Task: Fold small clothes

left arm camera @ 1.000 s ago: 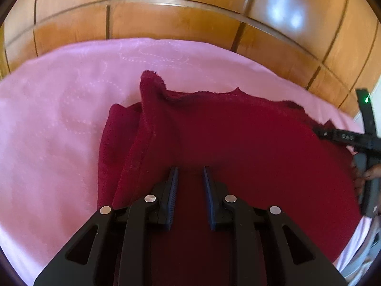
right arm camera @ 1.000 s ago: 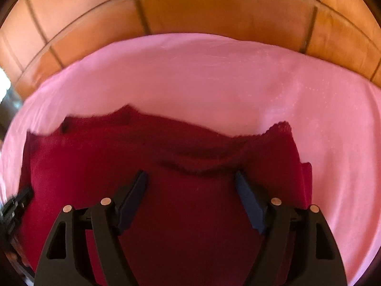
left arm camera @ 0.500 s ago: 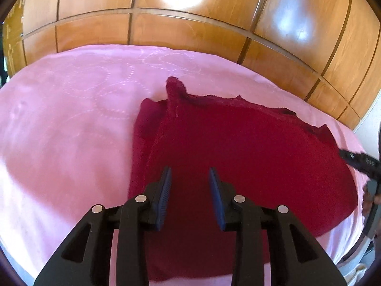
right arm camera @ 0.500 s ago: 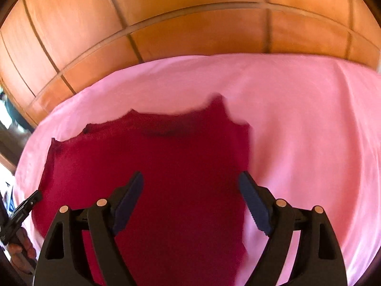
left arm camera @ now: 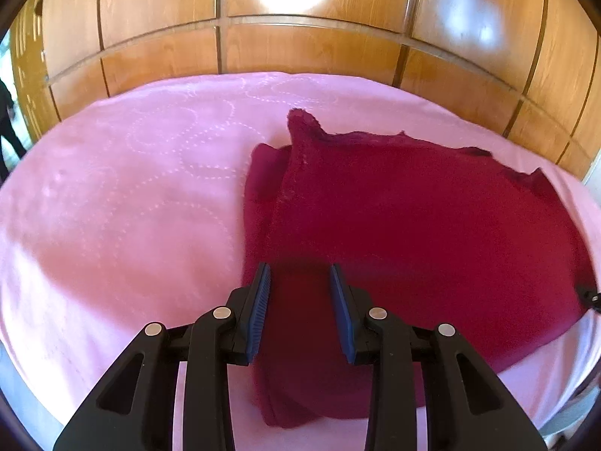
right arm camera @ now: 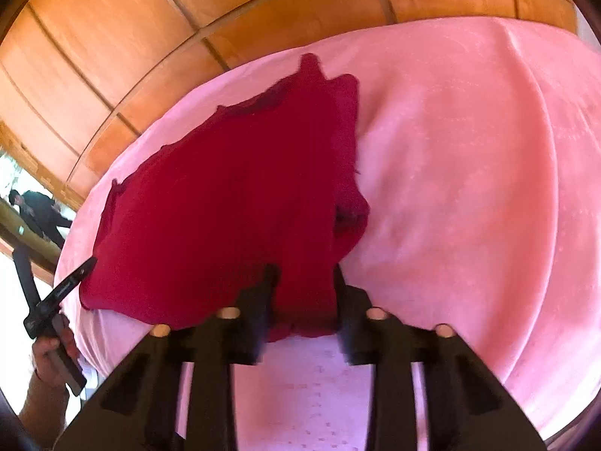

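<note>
Wood panelling (left arm camera: pixel 311 49) behind, a pink bedspread (left arm camera: pixel 112 203) below, plenty of bare room on it. Dark red garment (left arm camera: pixel 413 218) lies folded near the front edge; it looks soft, light, floppy, so pinch a doubled hem corner. Left gripper (left arm camera: pixel 300 293) hovers parted, empty. Right gripper (right arm camera: pixel 300 297) straddles the hem, jaws parted.

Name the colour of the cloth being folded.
Dark red cloth, clearest in the left wrist view.
</note>
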Motion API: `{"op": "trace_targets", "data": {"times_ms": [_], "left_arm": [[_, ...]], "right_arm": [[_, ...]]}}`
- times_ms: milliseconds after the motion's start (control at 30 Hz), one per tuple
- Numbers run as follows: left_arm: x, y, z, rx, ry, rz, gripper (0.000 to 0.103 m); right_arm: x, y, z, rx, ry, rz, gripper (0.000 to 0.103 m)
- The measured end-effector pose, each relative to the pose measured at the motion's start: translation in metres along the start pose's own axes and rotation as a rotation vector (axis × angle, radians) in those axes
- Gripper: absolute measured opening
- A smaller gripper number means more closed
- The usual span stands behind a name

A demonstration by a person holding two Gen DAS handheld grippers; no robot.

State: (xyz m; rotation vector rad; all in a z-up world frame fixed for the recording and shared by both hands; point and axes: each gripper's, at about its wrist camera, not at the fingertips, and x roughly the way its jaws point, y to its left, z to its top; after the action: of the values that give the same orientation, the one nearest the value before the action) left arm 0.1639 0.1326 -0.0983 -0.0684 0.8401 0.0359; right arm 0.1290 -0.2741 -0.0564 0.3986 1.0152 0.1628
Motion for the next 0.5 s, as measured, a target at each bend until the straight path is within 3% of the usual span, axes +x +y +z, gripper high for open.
{"op": "trace_targets", "data": {"times_ms": [200, 333, 433, 500], "left_arm": [[-0.003, 0.013, -0.009, -0.017, 0.011, -0.002, 0.032], [-0.015, 0.017, -0.008, -0.071, -0.001, 0.026, 0.044], [-0.039, 0.014, -0.008, -0.089, -0.069, -0.002, 0.044], [-0.049, 0.009, -0.011, -0.068, -0.097, -0.021, 0.044]], "right_arm": [[-0.002, -0.030, -0.013, 0.052, 0.008, 0.027, 0.016], [-0.005, -0.022, -0.010, 0.024, 0.001, 0.008, 0.017], [-0.011, -0.019, -0.008, 0.028, -0.007, 0.010, 0.030], [-0.018, -0.018, -0.006, 0.027, -0.032, 0.016, 0.048]]}}
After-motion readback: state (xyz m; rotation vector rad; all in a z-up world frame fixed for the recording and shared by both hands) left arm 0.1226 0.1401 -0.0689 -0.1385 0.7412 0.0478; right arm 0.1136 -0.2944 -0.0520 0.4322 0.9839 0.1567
